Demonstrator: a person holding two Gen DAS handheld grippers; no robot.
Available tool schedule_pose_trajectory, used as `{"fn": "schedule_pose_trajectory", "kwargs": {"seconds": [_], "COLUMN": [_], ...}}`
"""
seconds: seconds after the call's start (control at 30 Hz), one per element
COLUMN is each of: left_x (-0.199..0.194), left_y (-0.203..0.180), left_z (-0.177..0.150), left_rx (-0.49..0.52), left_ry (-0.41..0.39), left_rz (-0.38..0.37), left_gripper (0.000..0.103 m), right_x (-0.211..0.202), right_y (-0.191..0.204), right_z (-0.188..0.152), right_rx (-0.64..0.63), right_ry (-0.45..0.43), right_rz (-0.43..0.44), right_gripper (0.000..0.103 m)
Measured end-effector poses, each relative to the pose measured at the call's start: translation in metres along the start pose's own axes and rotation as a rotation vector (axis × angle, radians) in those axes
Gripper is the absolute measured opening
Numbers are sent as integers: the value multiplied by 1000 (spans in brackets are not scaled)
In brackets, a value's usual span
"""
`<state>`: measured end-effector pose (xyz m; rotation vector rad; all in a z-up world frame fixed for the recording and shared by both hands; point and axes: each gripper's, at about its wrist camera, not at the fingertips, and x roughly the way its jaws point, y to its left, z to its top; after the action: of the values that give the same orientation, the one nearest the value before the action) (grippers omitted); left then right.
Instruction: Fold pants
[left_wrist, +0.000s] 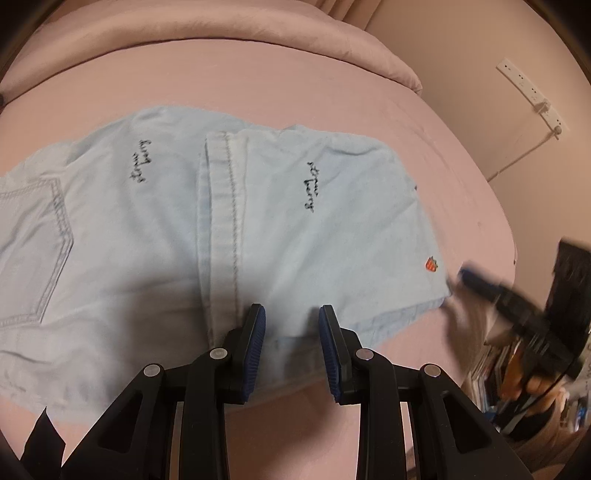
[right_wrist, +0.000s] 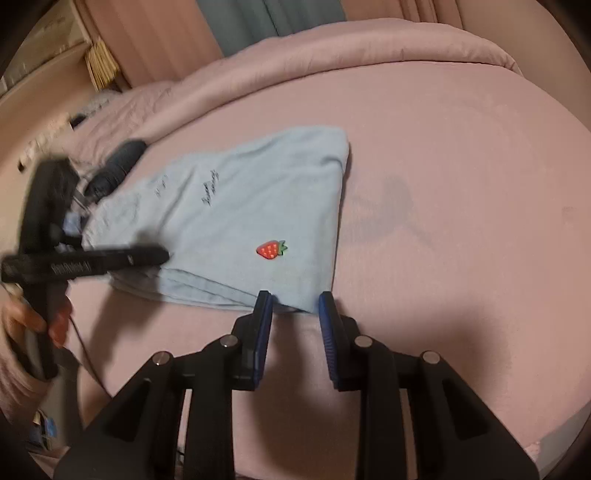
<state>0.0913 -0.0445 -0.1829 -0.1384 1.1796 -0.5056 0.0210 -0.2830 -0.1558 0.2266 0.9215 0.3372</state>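
Note:
Light blue pants (left_wrist: 155, 236) lie folded on a pink bed sheet (left_wrist: 461, 206), with a back pocket at the left and a small strawberry patch (left_wrist: 431, 264) near the right corner. My left gripper (left_wrist: 291, 325) hovers over the pants' near edge beside the stitched seam, open, with nothing pinched. In the right wrist view the folded pants (right_wrist: 240, 206) show the strawberry patch (right_wrist: 271, 249). My right gripper (right_wrist: 295, 302) stands open just at their near corner, and the pads do not press the cloth. The right gripper (left_wrist: 469, 277) appears blurred off the right corner, and the left gripper (right_wrist: 159, 254) blurred over the left part.
A rolled pink duvet (right_wrist: 369, 51) lies along the far side of the bed. A dark rounded object (right_wrist: 118, 162) rests beyond the pants. A white power strip (left_wrist: 532, 92) hangs on the wall. A hand (right_wrist: 22, 325) holds the left gripper's handle. The bed edge drops off near me.

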Motion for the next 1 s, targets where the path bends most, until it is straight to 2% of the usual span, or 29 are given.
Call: {"fn": "schedule_pose_trajectory", "kwargs": {"seconds": [0.03,0.13,0.3,0.4,0.47,0.53,0.57,0.67,0.73,0.83,0.93,0.97,1.0], "left_x": [-1,3,8,4,3,4,4,4,5,5,5,4,3], "left_y": [-1,-5,-11,-4,-4,-6,-6,-5,-6,-5,-2,-1,1], "left_z": [1,0,2,-3,-3,-2,-1,-1,1,0,0,0,0], "left_rx": [-6,-14,-29,-40,-37,-35,-33,-40,-45,-36,-43,-50,-58], "left_ry": [0,-2,-5,4,8,9,9,6,5,8,4,2,-1], "left_rz": [-1,4,0,-9,-4,4,6,2,1,2,-10,-18,-26], "left_gripper": [29,29,29,29,29,29,29,29,29,29,29,29,29], "right_x": [-6,-11,48,87,82,69,61,40,33,28,8,0,-2], "right_y": [-3,-7,-21,-27,-30,-27,-25,-16,-1,13,16,14,10], "right_z": [-5,24,67,79,82,84,84,71,50,10,-19,-24,-27], "right_rx": [7,1,42,31,62,50,43,26,-32,-126,-167,-155,-134], "right_ry": [-38,-122,-60,29,3,-58,-79,-69,-32,34,-17,-17,7], "right_rz": [6,1,-7,-116,-127,-226,-236,-89,-47,-77,-109,-110,-103], "right_gripper": [27,31,31,28,27,33,33,34,35,35,37,45,48]}}
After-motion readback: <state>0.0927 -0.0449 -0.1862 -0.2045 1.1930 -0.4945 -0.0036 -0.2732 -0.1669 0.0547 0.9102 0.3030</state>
